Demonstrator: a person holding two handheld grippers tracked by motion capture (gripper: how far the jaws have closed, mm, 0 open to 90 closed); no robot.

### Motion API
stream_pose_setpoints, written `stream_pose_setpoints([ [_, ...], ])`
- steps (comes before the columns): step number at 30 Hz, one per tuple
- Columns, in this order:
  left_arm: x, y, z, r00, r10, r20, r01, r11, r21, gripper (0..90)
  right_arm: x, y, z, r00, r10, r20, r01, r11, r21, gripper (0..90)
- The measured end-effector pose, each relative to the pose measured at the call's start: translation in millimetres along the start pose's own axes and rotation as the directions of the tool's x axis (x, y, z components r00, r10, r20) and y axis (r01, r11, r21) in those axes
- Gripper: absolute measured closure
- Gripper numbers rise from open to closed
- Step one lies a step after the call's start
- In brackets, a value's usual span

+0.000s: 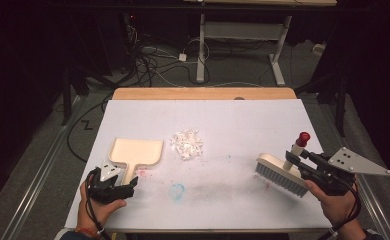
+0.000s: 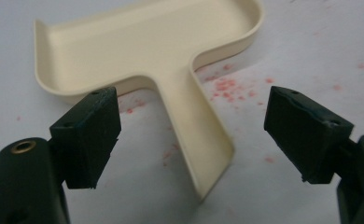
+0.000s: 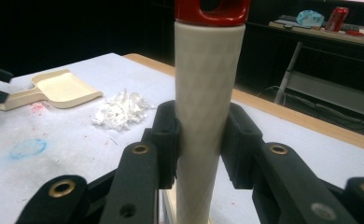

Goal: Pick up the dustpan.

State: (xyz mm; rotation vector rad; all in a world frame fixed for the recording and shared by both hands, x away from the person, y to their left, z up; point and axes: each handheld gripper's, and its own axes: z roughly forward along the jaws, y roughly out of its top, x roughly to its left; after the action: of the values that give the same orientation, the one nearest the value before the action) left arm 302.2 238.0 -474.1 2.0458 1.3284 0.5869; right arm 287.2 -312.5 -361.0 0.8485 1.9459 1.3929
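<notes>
A cream dustpan [image 1: 135, 152] lies flat on the white table, its handle pointing toward the person. My left gripper [image 1: 114, 182] sits at the handle's end, open; in the left gripper view the dustpan handle [image 2: 196, 135] runs between the wide-apart pads [image 2: 92, 133] without touching them. My right gripper [image 1: 297, 161] is shut on the brush handle [image 3: 207, 107], a pale cylinder with a red cap [image 1: 303, 137]. The brush [image 1: 281, 174] hangs tilted over the table's right side, bristles toward the table. A small pile of white paper scraps [image 1: 186, 143] lies at the table's middle.
Red specks [image 2: 227, 86] and a blue smudge [image 1: 177, 190] mark the white sheet. A wooden table edge [image 1: 203, 93] shows at the back. Cables and a white desk frame [image 1: 201, 45] stand on the floor beyond. A red can [image 3: 339, 17] sits on a far table.
</notes>
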Motion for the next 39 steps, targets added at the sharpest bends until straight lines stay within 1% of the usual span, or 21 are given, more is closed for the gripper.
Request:
stream_pose_setpoints([
  [1,0.0,0.0,0.0,1.0,0.0,0.0,0.0,1.0,0.0,19.6,0.0,0.0,0.0,1.0,0.0,0.0,0.0,1.0,0.0,70.2],
  [5,7.4,6.4,18.5,0.9987,-0.052,0.001,0.052,0.9978,0.041,23.5,-1.3,0.0,3.3,0.9999,-0.006,-0.009,0.006,1.0,0.004,70.2],
  [6,10.1,10.1,26.6,0.9982,-0.06,-0.002,0.06,0.9958,0.069,24.2,-2.0,-0.3,4.1,0.9999,-0.004,-0.011,0.004,1.0,0.004,70.2],
  [7,10.1,10.1,26.6,0.9982,-0.06,-0.002,0.06,0.9958,0.069,23.0,-2.5,-0.5,4.6,0.9999,-0.002,-0.011,0.002,1.0,0.005,70.2],
  [8,14.0,14.4,31.1,0.9957,-0.092,0.014,0.091,0.9935,0.07,24.0,-2.7,-0.9,5.1,0.9999,0.006,-0.012,-0.006,1.0,0.006,70.2],
  [9,14.0,14.4,31.1,0.9957,-0.092,0.014,0.091,0.9935,0.07,24.9,-3.4,-1.3,5.6,0.9999,0.006,-0.013,-0.006,1.0,0.007,70.1],
  [12,16.8,21.1,36.4,0.9953,-0.096,0.003,0.096,0.9929,0.07,32.1,-5.1,-1.9,7.1,0.9997,0.014,-0.019,-0.014,1.0,0.006,70.1],
  [13,17.4,22.2,36.8,0.9947,-0.103,0.005,0.102,0.9923,0.07,37.6,-5.3,-1.9,7.4,0.9997,0.015,-0.019,-0.015,1.0,0.005,70.1],
  [16,17.5,23.0,36.7,0.995,-0.1,0.001,0.099,0.9925,0.071,49.9,-5.3,-1.6,7.8,0.9997,0.017,-0.02,-0.017,1.0,0.01,70.1],
  [17,16.9,22.5,36.0,0.9954,-0.095,0.006,0.095,0.9931,0.069,49.9,-5.3,-1.6,7.8,0.9997,0.017,-0.02,-0.017,1.0,0.01,70.1],
  [18,15.7,22.1,35.5,0.9965,-0.083,0.012,0.082,0.9944,0.067,61.5,-6.0,-2.1,8.0,0.9992,0.027,-0.029,-0.027,1.0,0.006,70.1],
  [19,15.7,22.1,35.5,0.9965,-0.083,0.012,0.082,0.9944,0.067,63.0,-6.0,-2.1,8.0,0.9992,0.027,-0.029,-0.027,1.0,0.006,70.1],
  [22,15.1,24.0,35.2,0.9983,-0.058,0.009,0.057,0.9955,0.076,63.5,-6.5,-3.1,8.6,0.9992,0.03,-0.027,-0.029,1.0,0.011,70.1],
  [26,15.4,26.8,33.9,0.9988,-0.049,0.006,0.049,0.9952,0.085,63.8,-6.5,-3.4,10.0,0.9993,0.021,-0.032,-0.021,1.0,0.015,70.2],
  [27,16.1,29.4,30.7,0.9995,-0.031,-0.002,0.031,0.9952,0.093,63.9,-6.2,-3.4,10.3,0.9994,0.017,-0.03,-0.017,1.0,0.017,70.2],
  [28,17.2,30.6,28.1,0.9995,-0.031,-0.009,0.032,0.9953,0.091,63.9,-6.0,-3.6,10.7,0.9995,0.016,-0.028,-0.015,1.0,0.017,70.2],
  [31,19.9,32.8,20.9,0.9997,-0.025,0.003,0.025,0.9965,0.08,64.0,-5.5,-3.6,10.8,0.9995,0.017,-0.029,-0.016,1.0,0.021,70.2],
  [34,20.1,36.3,0.6,0.9999,0.008,0.008,-0.009,0.9988,0.047,64.0,-5.9,-1.6,9.8,0.9997,0.013,-0.02,-0.013,1.0,0.009,70.2],
  [35,20.1,36.3,0.6,0.9999,0.008,0.008,-0.009,0.9988,0.047,64.1,-5.9,-1.6,9.8,0.9997,0.013,-0.02,-0.013,1.0,0.009,70.2],
  [38,19.9,35.8,-15.0,0.9987,0.042,0.03,-0.043,0.9978,0.05,64.0,-9.7,0.4,11.1,0.9997,0.021,-0.016,-0.021,1.0,-0.015,70.2],
  [39,19.9,35.8,-15.0,0.9987,0.042,0.03,-0.043,0.9978,0.05,64.0,-10.3,0.3,11.3,0.9995,0.026,-0.018,-0.026,0.999,-0.018,70.3],
])
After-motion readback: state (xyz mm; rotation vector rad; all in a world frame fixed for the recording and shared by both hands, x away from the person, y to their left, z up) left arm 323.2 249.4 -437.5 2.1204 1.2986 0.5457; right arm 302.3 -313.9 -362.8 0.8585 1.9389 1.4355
